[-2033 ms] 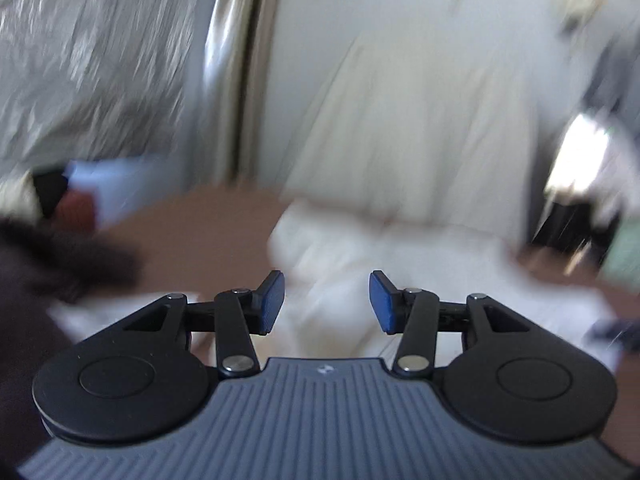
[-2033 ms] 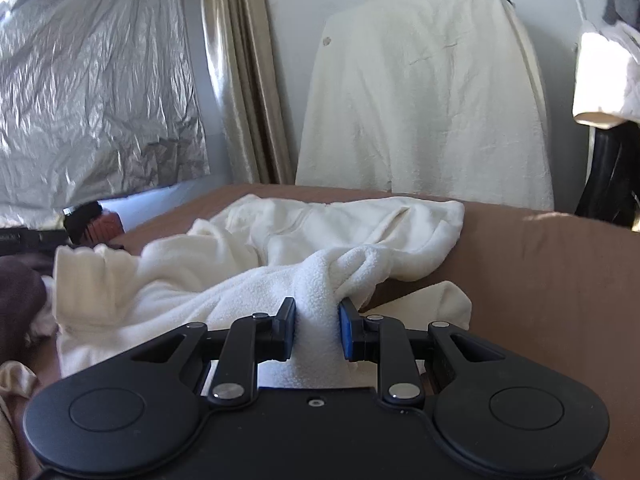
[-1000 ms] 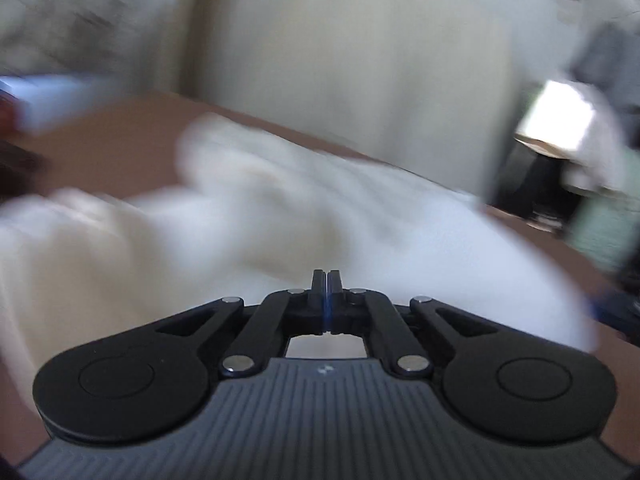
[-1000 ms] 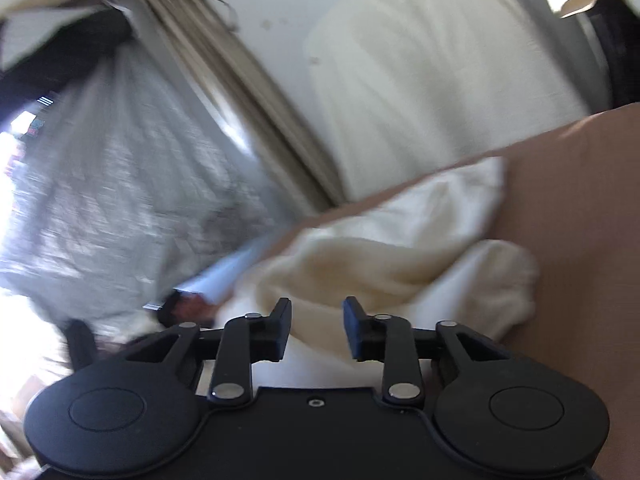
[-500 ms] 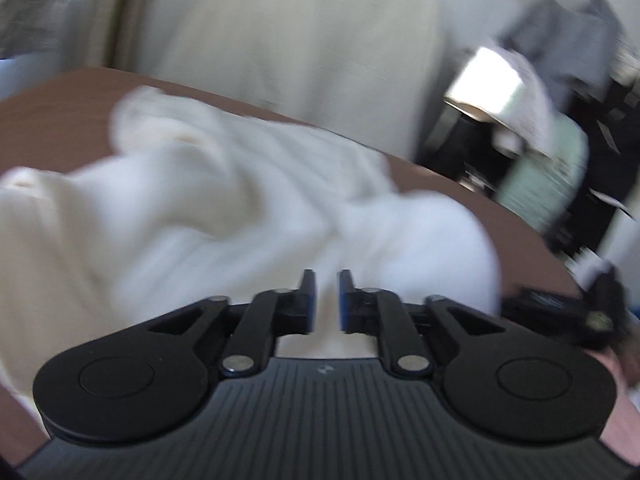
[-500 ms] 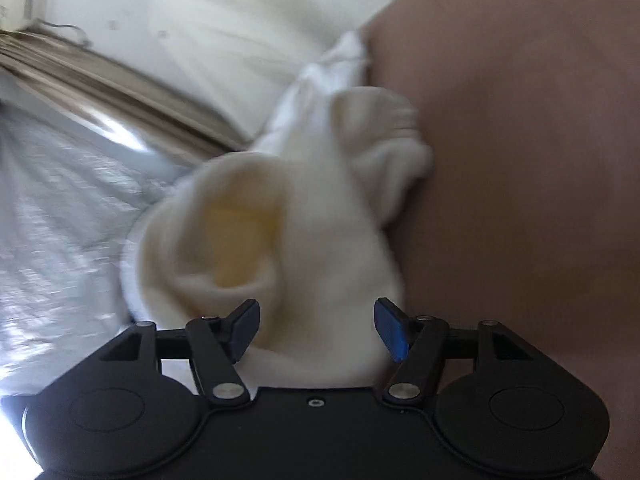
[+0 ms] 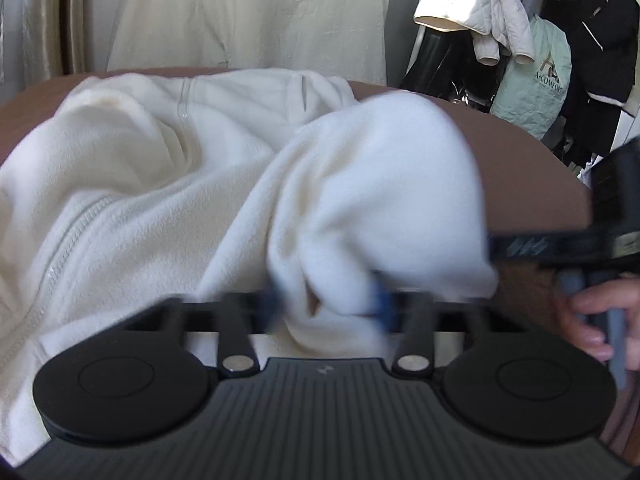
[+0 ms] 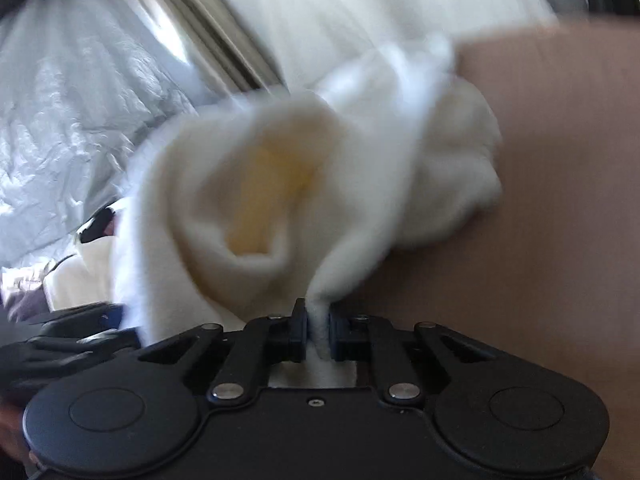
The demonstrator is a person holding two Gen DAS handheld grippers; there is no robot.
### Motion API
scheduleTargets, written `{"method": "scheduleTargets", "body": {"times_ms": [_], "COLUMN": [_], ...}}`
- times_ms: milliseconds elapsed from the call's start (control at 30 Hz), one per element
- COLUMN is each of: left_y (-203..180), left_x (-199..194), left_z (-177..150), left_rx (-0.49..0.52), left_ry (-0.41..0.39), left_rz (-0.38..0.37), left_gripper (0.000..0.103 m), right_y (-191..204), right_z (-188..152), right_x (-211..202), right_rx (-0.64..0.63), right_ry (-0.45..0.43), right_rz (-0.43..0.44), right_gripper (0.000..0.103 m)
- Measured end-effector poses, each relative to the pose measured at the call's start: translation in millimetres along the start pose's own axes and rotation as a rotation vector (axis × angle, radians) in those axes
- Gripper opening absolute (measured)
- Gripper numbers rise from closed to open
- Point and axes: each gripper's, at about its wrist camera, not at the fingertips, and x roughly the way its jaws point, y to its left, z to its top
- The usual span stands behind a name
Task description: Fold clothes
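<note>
Step in hand: you are taking hold of the cream fleece jacket [image 7: 168, 184] by one bunched end, one gripper on each side of it, so the fold itself has not begun.

Right gripper [image 8: 319, 330]: its jaws have just been closing and are now pinched on a narrow ridge of fleece; the cloth stands up between the pads and fans out above them.

Left gripper [image 7: 326, 308]: blurred. A lump of fleece sits between its blue pads, which stand partly apart and look to be against the cloth, but you cannot tell for sure that they press on it. Its jaws have just been closing a little.

Where the jacket is: spread in a loose heap on the brown bed [image 7: 532, 184], its zip running along the left part of the left wrist view and the gathered end nearest your grippers.

How it looks: thick, soft, pale cream, heavily rumpled, with a pocket of folds showing a yellowish inside in the right wrist view.

Next move, as a judgement: make sure the left grip is firm, then draw both hands apart and lift so the end opens flat before you lay it over.

Risk: plush cloth this bulky may slip from a shallow pinch, so take a deep bite.

Also in view: your right hand [image 7: 596, 320] on the other tool, and coats [image 7: 600, 32] hanging behind the bed.
</note>
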Motion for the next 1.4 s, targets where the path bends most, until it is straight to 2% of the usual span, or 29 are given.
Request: {"method": "scheduleTargets", "body": {"times_ms": [67,133,233,333,367,400,433,500,533,567,600,633,667,700,733,767,800,867,900,933,1000,1033,1100,1200,1267,1300,1367,1400], "left_y": [-9,-25,-51,-74,-83,-94,-104,-124,-132,-137,-141,-144,-147,-148,-150,-151,-152,-149,-147,-146,-153,-157,-165,-167,-165,-165,-163,-161], "left_x": [-14,-40,-70,-77,-78,-79,-79,-70,-60,-50,-39,-28,-22,-19,-16,-14,-14,-11,-9,-6,4,9,16,26,32,35,40,42], "left_z": [3,8,15,24,27,29,32,32,30,24,17,10,1,-10,-20,-30,-39,-54,-61,-67,-69,-70,-72,-74,-72,-70,-64,-60], "left_rx": [0.030,0.064,0.094,0.054,0.052,0.069,0.099,0.153,0.173,0.189,0.200,0.211,0.226,0.246,0.266,0.295,0.332,0.373,0.389,0.400,0.450,0.480,0.538,0.537,0.505,0.489,0.462,0.452], "left_ry": [-0.046,-0.097,-0.167,-0.175,-0.181,-0.183,-0.177,-0.149,-0.124,-0.086,-0.043,0.000,0.033,0.058,0.083,0.096,0.097,0.095,0.092,0.092,0.097,0.099,0.094,0.078,0.050,0.035,0.019,0.014], "left_rz": [0.003,-0.055,-0.101,-0.167,-0.196,-0.218,-0.231,-0.215,-0.179,-0.142,-0.114,-0.086,-0.070,-0.066,-0.062,-0.052,-0.036,-0.061,-0.082,-0.097,-0.087,-0.077,-0.066,-0.042,0.009,0.040,0.084,0.103], "left_gripper": [0.025,0.025,0.025,0.024,0.023,0.016,0.002,0.003,0.006,0.006,0.008,0.012,0.015,0.024,0.036,0.042,0.052,0.064,0.076,0.082,0.084,0.090,0.098,0.099,0.083,0.063,0.038,0.016], "right_y": [15,30,56,75,81,87,91,92,84,69,49,27,-2,-30,-55,-79,-101,-132,-144,-154,-165,-167,-169,-179,-198,-209,-219,-223], "right_z": [11,24,42,65,73,80,84,90,92,90,91,92,89,86,83,81,78,76,75,74,71,67,50,29,19,13,6,5], "right_x": [-28,-61,-126,-186,-201,-216,-225,-230,-225,-215,-199,-183,-169,-156,-150,-153,-158,-186,-202,-219,-249,-260,-273,-272,-266,-263,-259,-258], "right_rx": [-0.037,-0.073,-0.163,-0.223,-0.252,-0.281,-0.313,-0.375,-0.404,-0.422,-0.424,-0.416,-0.377,-0.328,-0.238,-0.123,-0.011,0.200,0.277,0.345,0.413,0.441,0.484,0.521,0.589,0.642,0.749,0.770], "right_ry": [-0.105,-0.191,-0.311,-0.379,-0.394,-0.408,-0.411,-0.377,-0.332,-0.291,-0.249,-0.207,-0.166,-0.120,-0.069,-0.047,-0.035,-0.064,-0.094,-0.127,-0.187,-0.191,-0.170,-0.116,-0.062,-0.036,-0.025,-0.045], "right_rz": [0.009,-0.032,-0.162,-0.295,-0.347,-0.400,-0.454,-0.563,-0.603,-0.631,-0.636,-0.636,-0.622,-0.620,-0.645,-0.650,-0.644,-0.599,-0.598,-0.597,-0.618,-0.635,-0.644,-0.601,-0.602,-0.595,-0.536,-0.503], "right_gripper": [0.012,0.012,0.012,0.011,0.011,0.011,0.011,0.014,0.015,0.027,0.045,0.049,0.049,0.048,0.048,0.048,0.048,0.048,0.049,0.049,0.050,0.051,0.055,0.069,0.069,0.069,0.069,0.069]}}
